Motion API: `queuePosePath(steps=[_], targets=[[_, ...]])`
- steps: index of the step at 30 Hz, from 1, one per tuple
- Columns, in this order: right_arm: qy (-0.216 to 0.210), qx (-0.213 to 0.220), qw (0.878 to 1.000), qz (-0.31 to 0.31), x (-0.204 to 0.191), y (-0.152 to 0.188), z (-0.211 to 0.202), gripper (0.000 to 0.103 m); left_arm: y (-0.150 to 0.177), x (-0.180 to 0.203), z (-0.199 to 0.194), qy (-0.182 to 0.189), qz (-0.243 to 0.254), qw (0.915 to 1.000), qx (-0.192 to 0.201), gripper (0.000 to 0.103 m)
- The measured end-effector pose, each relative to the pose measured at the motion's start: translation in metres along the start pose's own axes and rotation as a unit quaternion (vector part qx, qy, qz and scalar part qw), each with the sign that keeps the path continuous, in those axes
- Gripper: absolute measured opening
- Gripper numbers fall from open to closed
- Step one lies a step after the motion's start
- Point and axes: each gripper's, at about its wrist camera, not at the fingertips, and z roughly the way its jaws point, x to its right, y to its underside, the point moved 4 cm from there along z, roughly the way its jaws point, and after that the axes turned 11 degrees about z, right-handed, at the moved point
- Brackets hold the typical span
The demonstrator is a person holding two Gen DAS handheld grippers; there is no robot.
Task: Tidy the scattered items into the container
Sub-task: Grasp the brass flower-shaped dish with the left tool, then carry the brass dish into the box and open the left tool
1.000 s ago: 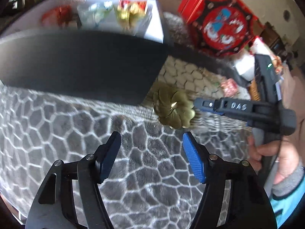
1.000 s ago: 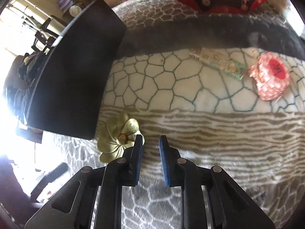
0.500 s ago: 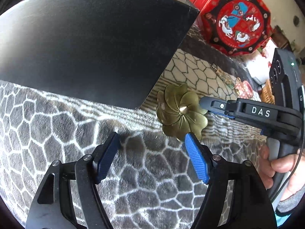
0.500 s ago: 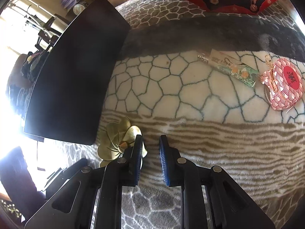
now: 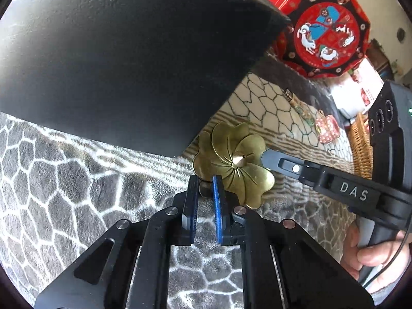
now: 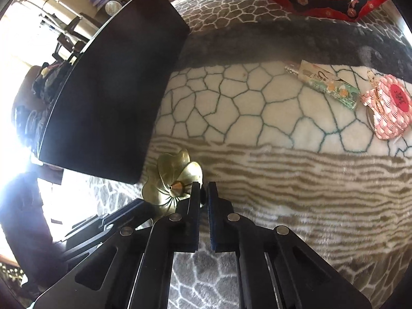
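The left gripper [image 5: 205,186] has its blue-padded jaws drawn close together, pinching a small brass knob at the near-left edge of the shiny brass flower-shaped ornament [image 5: 233,163]. The ornament's scalloped petals fan out around a small pointed centre, and it sits tilted just beside the lower corner of the large black leather-textured container [image 5: 123,59], whose dark wall fills the upper left of the left wrist view.

The right gripper [image 6: 203,193] comes in from the opposite side. Its jaws stand nearly pressed together with only a narrow slit between them, right at the ornament's [image 6: 173,181] edge; whether they actually clamp a petal cannot be told. In the left wrist view this gripper's [image 5: 267,155] black body, marked with white letters, reaches the flower from the right, and the person's right hand [image 5: 373,260] wraps its handle.

Everything lies on a plush blanket [image 6: 283,180] patterned in bands: grey cracked-stone cells nearest the cameras, tan wavy stripes, then cream with dark green cell outlines. On the cream band, well apart from the flower, lie a flat rectangular illustrated packet [image 6: 327,83] and, just beside it, a pink scale-patterned charm with a red centre [image 6: 388,108]. Further back rests a red octagonal tin with a black border and painted white animals [image 5: 327,33].
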Motion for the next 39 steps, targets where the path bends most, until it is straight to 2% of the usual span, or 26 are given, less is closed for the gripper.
queuePosePath(steps=[5, 6, 7, 8, 9, 10, 11, 12, 14, 15, 16, 19, 22, 30, 34, 39], targets=[[-0.010, 0.002, 1.000, 0.015, 0.007, 0.013, -0.009, 0.005, 0.005, -0.004, -0.004, 0.027, -0.014, 0.9995, -0.002, 0.011], [-0.012, 0.000, 1.000, 0.017, 0.008, 0.017, -0.010, 0.005, 0.006, -0.004, -0.003, 0.031, -0.010, 0.9994, -0.005, 0.017], [-0.016, -0.004, 1.000, 0.020, 0.010, 0.021, -0.011, 0.005, 0.006, -0.003, -0.003, 0.045, -0.007, 0.9989, -0.005, 0.028], [-0.024, -0.006, 0.999, 0.026, 0.012, 0.027, -0.011, 0.005, 0.006, -0.002, -0.003, 0.054, -0.006, 0.9985, -0.003, 0.033], [-0.027, -0.007, 0.999, 0.030, 0.014, 0.030, -0.011, 0.005, 0.005, 0.001, -0.003, 0.061, -0.003, 0.9981, -0.002, 0.043], [-0.032, -0.006, 0.999, 0.036, 0.017, 0.033, -0.010, 0.005, 0.004, 0.005, -0.003, 0.067, -0.001, 0.9977, -0.001, 0.048], [-0.037, -0.002, 0.999, 0.040, 0.018, 0.035, -0.010, 0.005, 0.003, 0.010, -0.002, 0.066, 0.003, 0.9978, 0.001, 0.049], [-0.038, 0.001, 0.998, 0.044, 0.019, 0.035, -0.011, 0.005, 0.003, 0.013, -0.003, 0.057, 0.007, 0.9983, 0.002, 0.046], [-0.034, 0.004, 0.998, 0.048, 0.021, 0.035, -0.013, 0.006, 0.003, 0.011, -0.001, 0.044, 0.003, 0.9990, 0.007, 0.029], [-0.032, 0.006, 0.998, 0.047, 0.021, 0.034, -0.014, 0.006, 0.004, 0.005, 0.001, 0.046, -0.008, 0.9989, 0.007, 0.013], [-0.032, 0.005, 0.998, 0.047, 0.022, 0.034, -0.016, 0.006, 0.005, -0.002, 0.004, 0.053, -0.021, 0.9983, 0.007, 0.006], [-0.035, -0.001, 0.999, 0.042, 0.021, 0.033, -0.017, 0.006, 0.005, -0.016, 0.004, 0.089, -0.054, 0.9945, 0.005, 0.005], [-0.021, 0.003, 0.999, 0.027, 0.016, 0.035, -0.019, 0.006, 0.005, -0.014, 0.002, 0.084, -0.048, 0.9953, 0.006, 0.005], [-0.018, 0.015, 1.000, 0.001, 0.005, 0.037, -0.047, 0.006, 0.004, -0.003, -0.020, 0.112, -0.043, 0.9927, 0.016, 0.005], [-0.023, 0.025, 0.999, -0.006, -0.005, 0.033, -0.067, 0.006, -0.006, 0.011, -0.047, 0.123, -0.035, 0.9912, 0.034, 0.005], [-0.042, 0.034, 0.998, -0.013, -0.034, 0.018, -0.101, 0.006, -0.029, 0.008, -0.094, 0.133, -0.037, 0.9881, 0.067, 0.005]])
